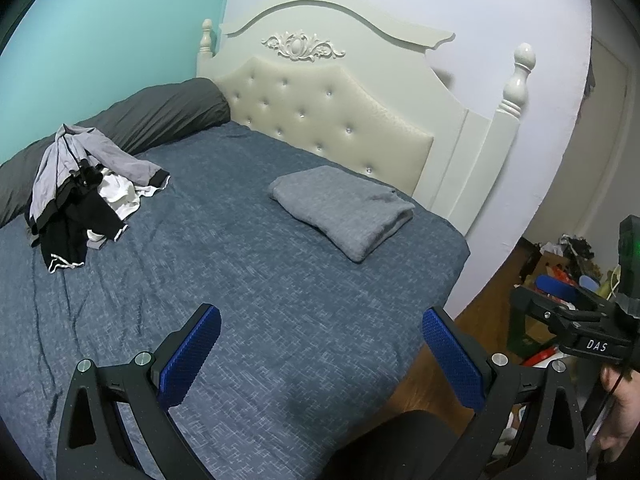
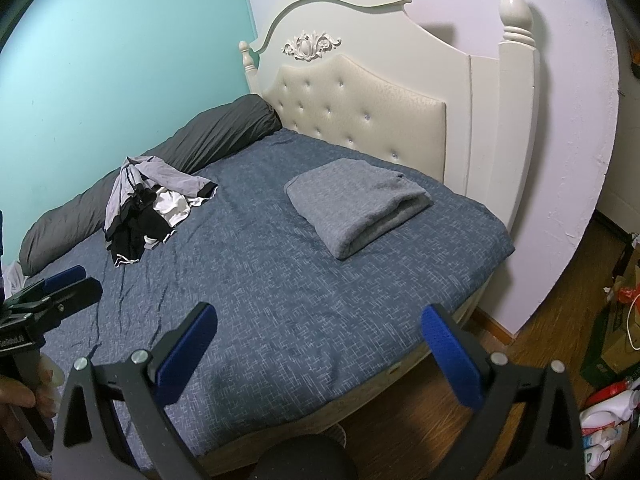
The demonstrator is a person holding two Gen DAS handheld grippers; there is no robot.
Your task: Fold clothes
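Observation:
A heap of unfolded clothes [image 1: 84,196] [image 2: 148,208], grey, black and white, lies at the far left of the bed beside a long dark bolster. A folded grey garment [image 1: 344,208] [image 2: 356,204] rests near the headboard on the right. My left gripper [image 1: 322,320] hovers open over the near part of the blue bedspread [image 1: 240,300], holding nothing. My right gripper [image 2: 318,318] is open too, above the bed's near right corner, with nothing between its blue pads. Each gripper appears at the edge of the other's view, the right gripper [image 1: 560,292] and the left gripper [image 2: 66,278].
A cream tufted headboard [image 1: 328,92] stands at the far end against a pale wall. The dark grey bolster [image 1: 152,116] runs along the teal wall. Wooden floor [image 2: 540,320] with boxes and clutter [image 2: 612,344] lies to the right of the bed.

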